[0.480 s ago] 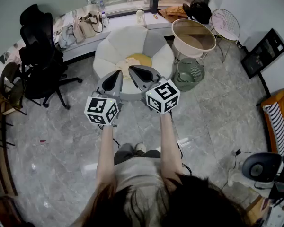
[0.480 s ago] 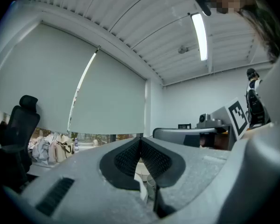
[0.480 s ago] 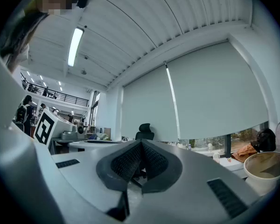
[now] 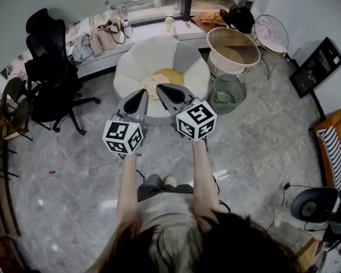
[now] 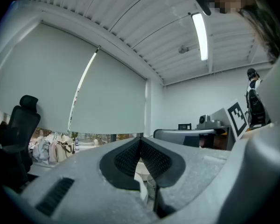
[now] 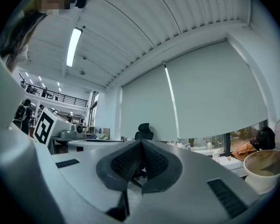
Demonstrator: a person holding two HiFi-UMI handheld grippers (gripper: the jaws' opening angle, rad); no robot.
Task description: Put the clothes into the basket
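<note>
I held both tools level in front of me, side by side and just apart. My left gripper (image 4: 136,99) had its grey jaws brought together, the black ribbed pads (image 5: 126,160) meeting at their tips with nothing caught between them. My right gripper (image 4: 170,92) was closed the same way, its pads (image 6: 126,161) pressed tip to tip and gripping nothing.

Just beyond the jaw tips lay the clothes. A soft yellow cloth (image 4: 171,75) and a paler cream cloth (image 4: 150,84) were crumpled together in a low heap. The cream one was nearer my left gripper, the yellow one ahead of my right. From the head view I could not tell whether either tip touched the fabric. Both pieces rested in the seat of a round white-and-grey padded chair shaped like petals (image 4: 142,53), whose raised lobes ringed the heap at the back and sides.

To the right of my right gripper, a little ahead, the green wire basket (image 4: 228,92) stood upright on the floor, just beside the chair's right edge.

The grey marbled tile floor (image 4: 74,169) lay open to the left of my left gripper as far as a black office chair (image 4: 48,73). It was also open to the right of the basket. Directly behind the basket stood a round table with a pale rim and brown top (image 4: 234,48). Farthest off, a long window ledge (image 4: 150,24) ran behind the chair.
</note>
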